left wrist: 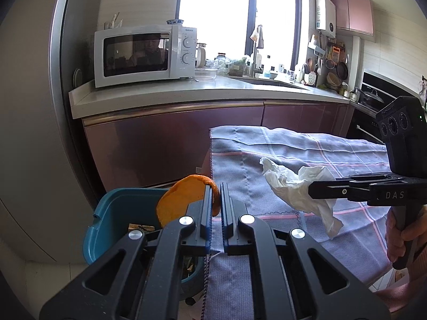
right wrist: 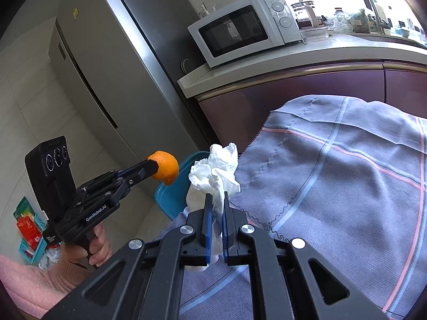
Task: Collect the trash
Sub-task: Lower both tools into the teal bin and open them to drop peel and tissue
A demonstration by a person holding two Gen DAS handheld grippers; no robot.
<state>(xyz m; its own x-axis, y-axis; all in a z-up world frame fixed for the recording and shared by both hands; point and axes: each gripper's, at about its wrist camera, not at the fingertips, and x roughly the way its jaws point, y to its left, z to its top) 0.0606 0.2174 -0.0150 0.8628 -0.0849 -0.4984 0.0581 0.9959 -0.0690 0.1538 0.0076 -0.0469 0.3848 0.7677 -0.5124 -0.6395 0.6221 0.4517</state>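
Fingers of the left gripper (left wrist: 216, 200) are clenched on a curled orange peel (left wrist: 184, 200), pinched at its rim and held over the teal bin (left wrist: 117, 213) just off the cloth-covered table's (left wrist: 293, 149) left edge. Those of the right gripper (right wrist: 216, 208) are clamped on a crumpled white tissue (right wrist: 213, 173), carried above that same edge. Both pieces look feather-light: the peel leathery, springy and perhaps slick inside, the tissue soft and prone to tearing, so a bunched fold is likely the safest hold.

You face a bright kitchen window (left wrist: 216, 13), a white microwave (left wrist: 145, 54) on the pale countertop (left wrist: 186, 93), maroon cabinets (left wrist: 173, 138) below.
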